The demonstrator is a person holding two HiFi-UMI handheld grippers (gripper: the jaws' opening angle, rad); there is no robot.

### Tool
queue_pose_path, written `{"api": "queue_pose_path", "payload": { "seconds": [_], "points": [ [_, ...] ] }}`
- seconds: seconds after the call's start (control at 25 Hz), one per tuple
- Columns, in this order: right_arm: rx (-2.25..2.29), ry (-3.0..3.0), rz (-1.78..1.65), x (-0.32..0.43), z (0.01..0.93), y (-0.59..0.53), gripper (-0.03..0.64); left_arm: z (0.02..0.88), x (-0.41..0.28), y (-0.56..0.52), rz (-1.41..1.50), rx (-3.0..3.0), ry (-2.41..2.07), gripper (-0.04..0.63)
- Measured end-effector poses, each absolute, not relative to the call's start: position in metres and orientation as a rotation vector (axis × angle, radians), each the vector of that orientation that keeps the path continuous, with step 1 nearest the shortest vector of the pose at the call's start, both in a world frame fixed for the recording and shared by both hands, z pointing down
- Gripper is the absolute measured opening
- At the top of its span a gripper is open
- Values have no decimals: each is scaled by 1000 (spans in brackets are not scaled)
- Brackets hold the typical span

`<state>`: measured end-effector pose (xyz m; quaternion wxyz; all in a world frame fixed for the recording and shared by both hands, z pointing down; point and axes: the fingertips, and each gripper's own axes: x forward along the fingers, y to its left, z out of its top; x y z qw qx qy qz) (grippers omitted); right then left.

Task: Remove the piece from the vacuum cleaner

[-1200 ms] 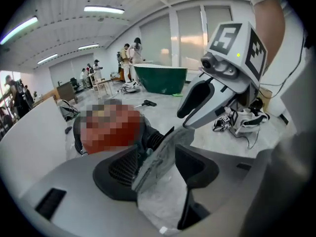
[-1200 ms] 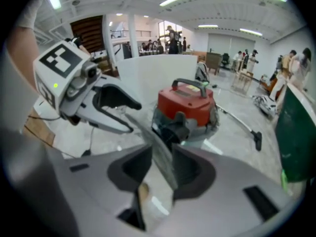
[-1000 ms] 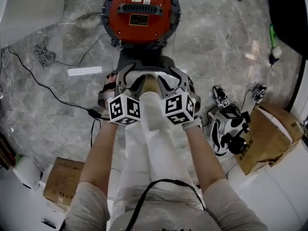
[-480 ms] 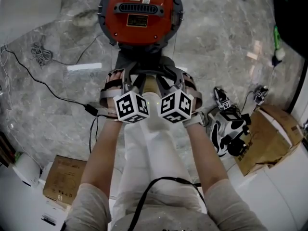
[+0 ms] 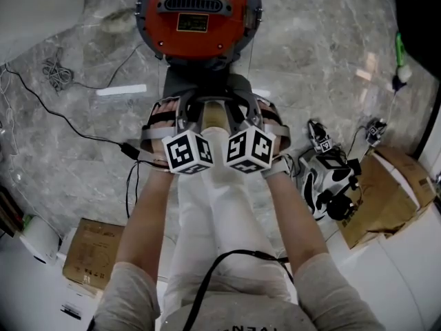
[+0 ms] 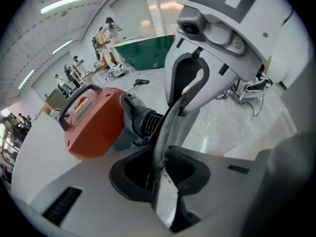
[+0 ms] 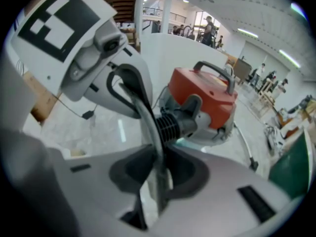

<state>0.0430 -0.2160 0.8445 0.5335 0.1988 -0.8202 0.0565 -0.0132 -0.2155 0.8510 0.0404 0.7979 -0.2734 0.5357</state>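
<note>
The thin grey piece is seen edge-on. It stands between the two grippers in front of the person, just short of the red vacuum cleaner. Its long axis runs from one gripper's fingers up into the other's, and which end is the front cannot be told. The vacuum cleaner's black ribbed hose neck points back toward it. Everything sits over a grey marble floor. At the far left lie black cables, a white strip and a cardboard box, and at the right a black-and-white device sits beside another cardboard box. The gripper views show a big bright hall with strip lights and people far off. The left gripper comes in from the left on a bare forearm, its fingers closing with the piece pinched between them. The right gripper mirrors it from the right, fingers likewise closing onto the same piece. The two marker cubes sit side by side, nearly touching, above white trouser legs.
</note>
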Motion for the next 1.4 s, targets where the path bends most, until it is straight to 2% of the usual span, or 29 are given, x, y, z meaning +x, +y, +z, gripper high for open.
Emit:
{"api": "queue_pose_path", "payload": {
  "seconds": [0.2, 1.0, 1.4],
  "points": [
    [457, -1958, 96, 44, 844, -215, 60, 850, -15, -217, 1602, 2408, -871, 60],
    [461, -1983, 34, 33, 832, -179, 52, 844, -27, -185, 1601, 2378, -925, 52],
    [461, -1996, -16, 27, 799, -159, 52, 811, -32, -164, 1549, 2406, -999, 54]
  ]
}}
